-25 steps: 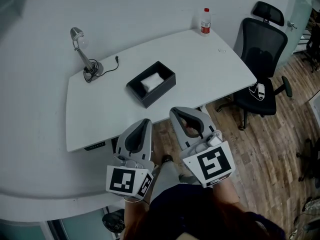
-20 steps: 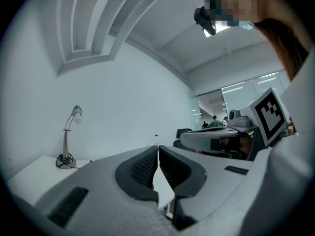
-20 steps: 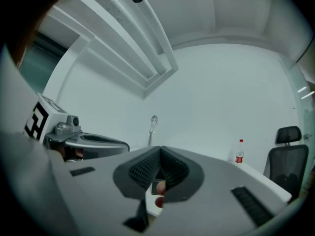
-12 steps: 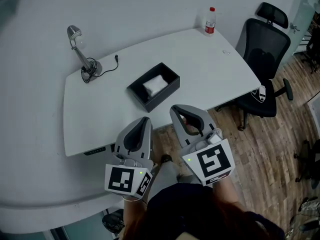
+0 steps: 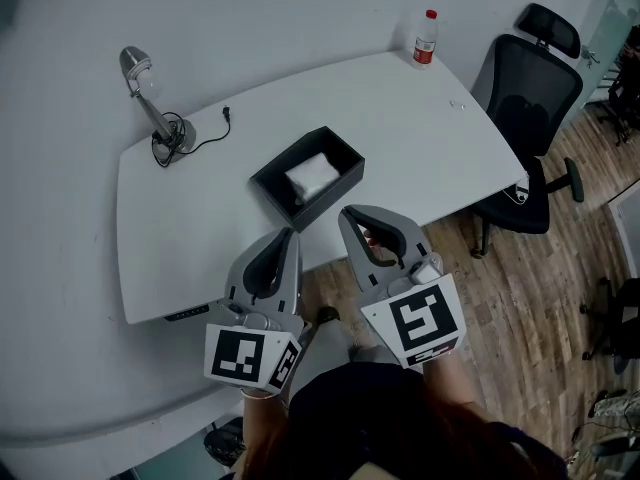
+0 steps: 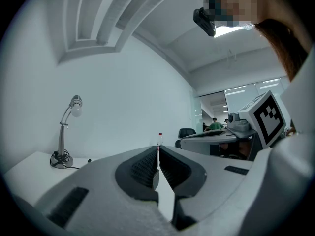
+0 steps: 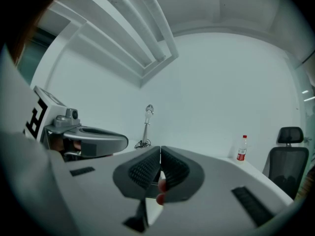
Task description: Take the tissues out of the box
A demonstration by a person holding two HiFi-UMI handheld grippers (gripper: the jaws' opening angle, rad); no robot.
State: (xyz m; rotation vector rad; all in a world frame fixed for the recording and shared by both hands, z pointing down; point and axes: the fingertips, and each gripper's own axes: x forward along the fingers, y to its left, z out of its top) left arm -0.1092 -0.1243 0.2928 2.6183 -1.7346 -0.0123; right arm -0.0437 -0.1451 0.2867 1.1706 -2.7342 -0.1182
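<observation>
The left hand-held gripper [image 5: 289, 235] is held above the near edge of the bench [image 5: 400, 128], its jaws pressed together with nothing between them. The right hand-held gripper [image 5: 351, 214] is held just beside it, likewise closed and empty. The open black box [image 5: 330, 200] is set mid-bench, apart from both, with white tissues [image 5: 312, 175] lying inside. A desk lamp [image 5: 150, 113] is seen far left, and a bottle [image 5: 425, 38] far right.

No legible text, brand or number anywhere, clear plastic bottle with red cap and red label [image 5: 425, 40] at upper right bore print too small to read, two white cubes [image 5: 245, 356] [image 5: 418, 320] at lower centre showed only black square patterns.
</observation>
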